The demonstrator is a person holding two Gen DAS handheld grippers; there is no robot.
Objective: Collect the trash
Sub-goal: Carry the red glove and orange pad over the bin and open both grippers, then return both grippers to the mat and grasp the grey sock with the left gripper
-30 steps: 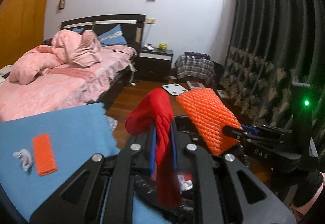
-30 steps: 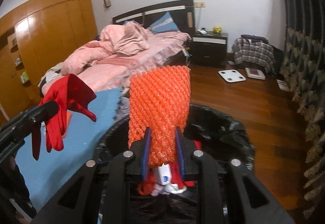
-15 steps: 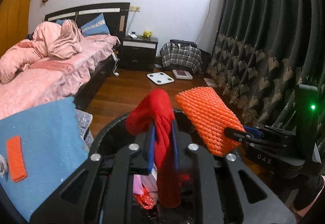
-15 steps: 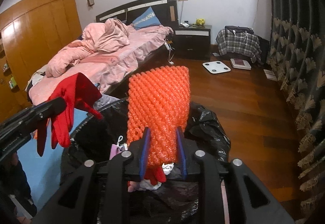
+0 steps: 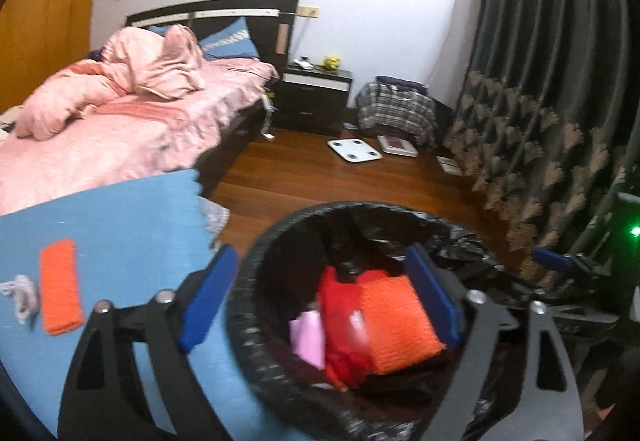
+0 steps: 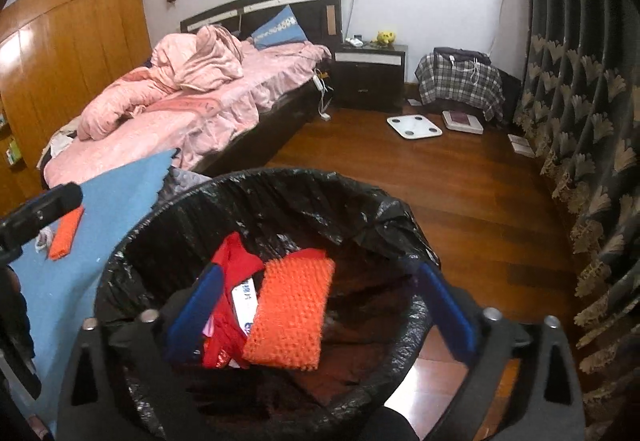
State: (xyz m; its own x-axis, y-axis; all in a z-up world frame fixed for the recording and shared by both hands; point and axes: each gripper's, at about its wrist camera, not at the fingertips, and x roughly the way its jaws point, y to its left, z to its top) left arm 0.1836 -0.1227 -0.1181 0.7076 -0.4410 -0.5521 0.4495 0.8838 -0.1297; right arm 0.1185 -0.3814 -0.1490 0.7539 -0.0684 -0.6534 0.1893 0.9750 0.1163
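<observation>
1. A round bin lined with a black plastic bag [image 5: 256,281] [image 6: 280,181] fills the lower middle of both wrist views, its crinkled rim turned over the edge.
2. The left gripper [image 5: 324,301] hangs over the bin with its jaws spread wide and nothing between them. One blue pad sits at about 9 o'clock of the bin mouth, outside the rim; the other sits at about 3 o'clock, over the opening.
3. The right gripper [image 6: 320,315] also hangs over the bin with its jaws spread wide and empty, its blue pads at 8 and 4 o'clock of the opening.
4. Inside the bin lies an orange knobbly foam-mesh sheet [image 5: 396,325] [image 6: 294,311], resting on top of the other rubbish.
5. Touching it at its 9 o'clock side lies a crumpled red cloth [image 5: 340,313] [image 6: 236,265].
6. A pink paper scrap [image 5: 308,337] sits at 9 o'clock of the red cloth, and a white printed wrapper [image 6: 245,301] shows between cloth and mesh.
7. At 9 o'clock of the bin lies a blue foam mat [image 5: 120,225] [image 6: 120,193]. On it rest a small orange mesh strip [image 5: 60,291] [image 6: 66,233] and, just beside that strip, a crumpled white scrap [image 5: 20,291].
8. Beyond, at 11 o'clock, stands a bed with pink bedding [image 5: 120,113] [image 6: 192,97].
9. At 1 o'clock a white bathroom scale [image 5: 354,150] [image 6: 414,126] lies on the wooden floor [image 5: 320,177] [image 6: 460,181].
10. A dark patterned curtain [image 5: 540,81] [image 6: 580,81] hangs at 3 o'clock.
</observation>
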